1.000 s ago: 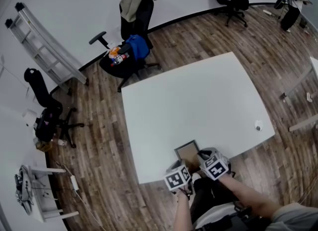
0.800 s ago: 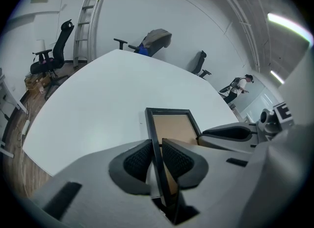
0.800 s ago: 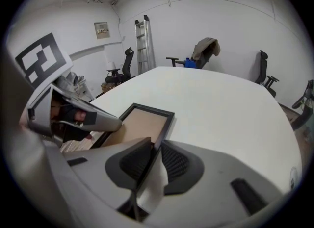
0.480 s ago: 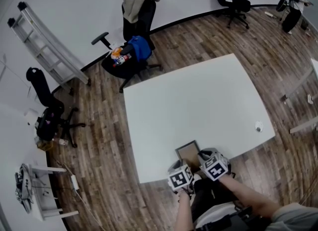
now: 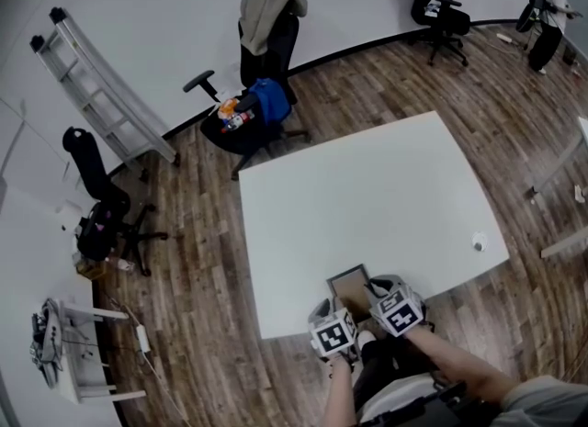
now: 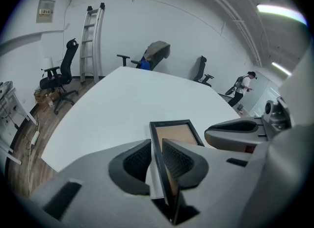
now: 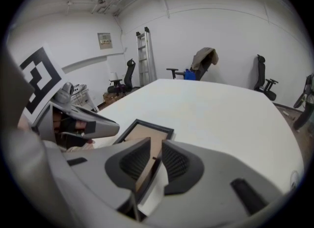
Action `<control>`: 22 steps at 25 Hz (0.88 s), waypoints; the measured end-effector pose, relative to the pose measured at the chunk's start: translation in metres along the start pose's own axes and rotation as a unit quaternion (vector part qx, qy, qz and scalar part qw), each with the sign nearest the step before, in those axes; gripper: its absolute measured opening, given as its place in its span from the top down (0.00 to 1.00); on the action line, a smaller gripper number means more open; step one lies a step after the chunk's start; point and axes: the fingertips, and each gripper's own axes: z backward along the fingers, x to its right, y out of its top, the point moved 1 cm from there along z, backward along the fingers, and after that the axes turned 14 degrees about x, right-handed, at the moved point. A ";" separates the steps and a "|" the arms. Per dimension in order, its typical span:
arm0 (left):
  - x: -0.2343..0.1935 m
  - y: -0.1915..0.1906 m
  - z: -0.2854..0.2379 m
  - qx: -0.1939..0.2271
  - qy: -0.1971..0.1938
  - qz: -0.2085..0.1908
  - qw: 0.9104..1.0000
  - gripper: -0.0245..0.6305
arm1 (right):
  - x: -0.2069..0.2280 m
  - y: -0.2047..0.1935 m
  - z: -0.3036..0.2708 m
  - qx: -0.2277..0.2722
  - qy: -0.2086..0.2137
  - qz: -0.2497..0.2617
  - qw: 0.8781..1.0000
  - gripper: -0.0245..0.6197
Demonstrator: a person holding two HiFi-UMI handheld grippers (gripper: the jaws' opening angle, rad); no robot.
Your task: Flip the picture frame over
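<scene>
Picture frame (image 5: 348, 283) raised slightly, left tongs (image 6: 154, 158), right tongs (image 7: 152, 159) clamping it

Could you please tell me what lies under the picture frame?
Only the white table shows beneath the picture frame, whose brown side faces up. Its lower face is covered, so what it shows cannot be seen.

- My left tongs (image 5: 333, 309): jaws clamped on the picture frame (image 5: 348, 282) edge, angled steeply down.
- My right tongs (image 5: 375, 290): clamped on its opposite edge; forearms close together.
</scene>
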 end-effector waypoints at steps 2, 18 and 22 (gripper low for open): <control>0.003 0.011 0.004 0.026 0.001 -0.004 1.000 0.86 | -0.001 0.011 0.003 0.027 0.005 0.001 1.000 0.85; 0.040 0.067 0.044 0.169 -0.004 -0.050 0.984 0.96 | -0.014 0.075 0.027 0.166 0.036 0.023 0.985 0.95; 0.042 0.076 0.053 0.196 0.000 -0.057 0.979 0.96 | -0.019 0.084 0.031 0.185 0.050 0.026 0.981 0.96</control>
